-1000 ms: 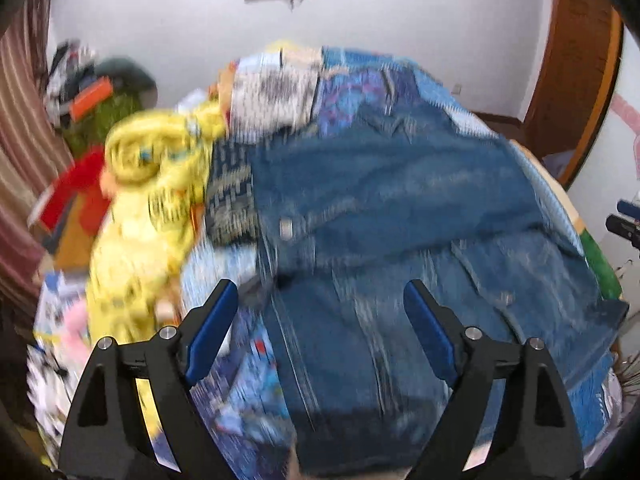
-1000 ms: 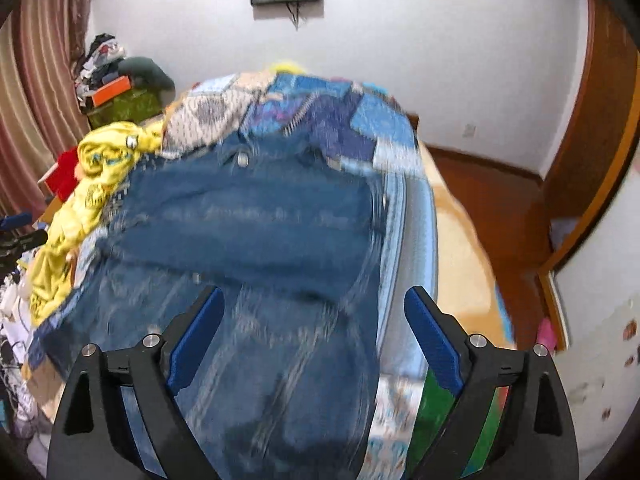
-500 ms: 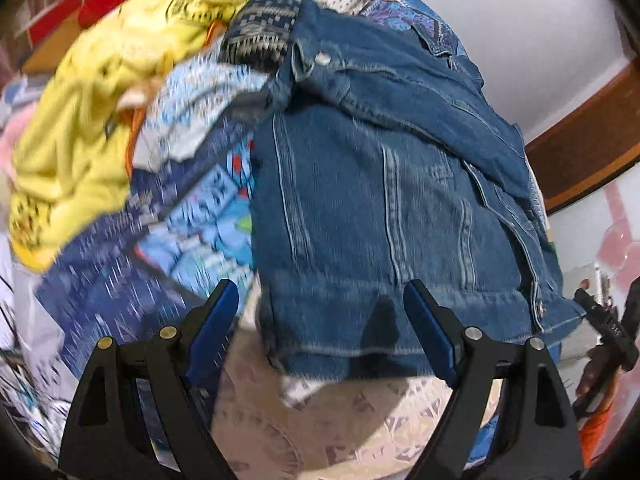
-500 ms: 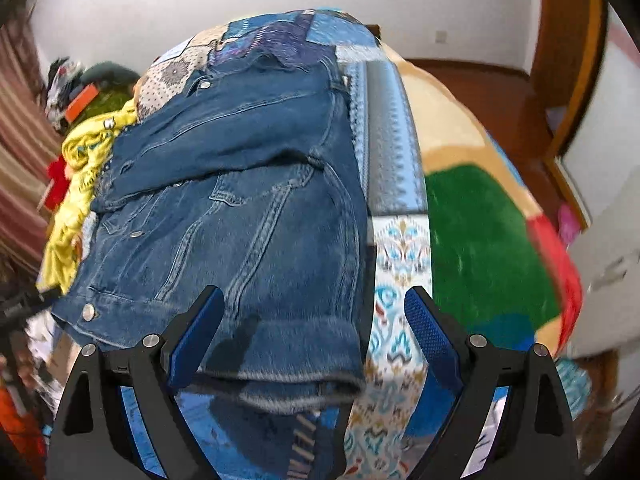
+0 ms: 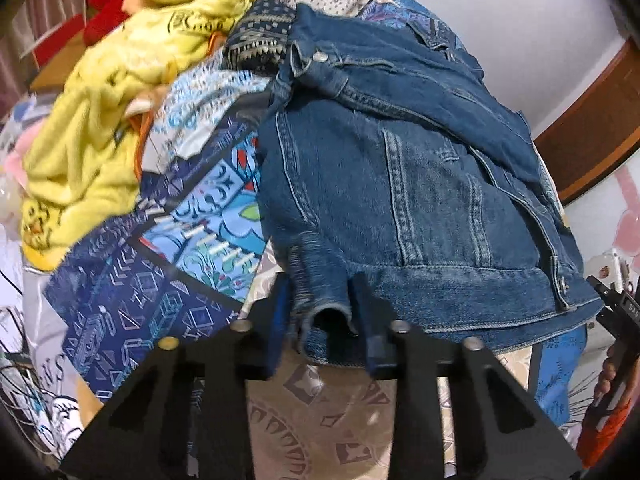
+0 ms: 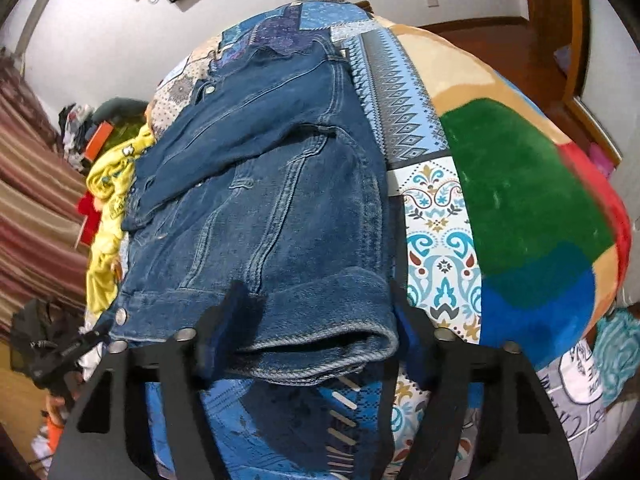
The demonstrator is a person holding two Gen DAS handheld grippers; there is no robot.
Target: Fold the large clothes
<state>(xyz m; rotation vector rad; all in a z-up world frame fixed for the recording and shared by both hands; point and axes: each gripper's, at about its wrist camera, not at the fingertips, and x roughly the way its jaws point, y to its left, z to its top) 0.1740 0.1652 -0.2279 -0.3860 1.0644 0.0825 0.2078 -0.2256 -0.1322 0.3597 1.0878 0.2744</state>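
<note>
The left tool [image 5: 322,316] has just been closing its jaws and now pinches the near hem corner of the denim jacket [image 5: 400,184], a bunched fold of blue cloth squeezed up between its two blue pads. From that pinch the jacket runs away ahead of the tool and off to its right, lying flat on the bed [image 5: 320,420] with a sleeve folded across its upper part and a metal button showing at the far cuff. Just left of this tool lies a blue patterned patchwork cover [image 5: 160,280], and farther left and ahead sits a heap of yellow clothing [image 5: 108,100]. The right tool [image 6: 316,328] has also just been closing, and its jaws sit against either side of the jacket's [image 6: 280,200] other hem corner, the thick rolled hem filling the gap between the pads and pressed at both ends. Ahead of that tool the jacket stretches up and to its left, sleeve folded across it. Immediately to this tool's right the bed shows a white and blue ornamental patch [image 6: 440,240], and beyond that a plush blanket [image 6: 520,184] in green, blue, red and tan blocks. At the far left edge of the right wrist view, part of the left tool [image 6: 60,352] shows beside the hem.
</note>
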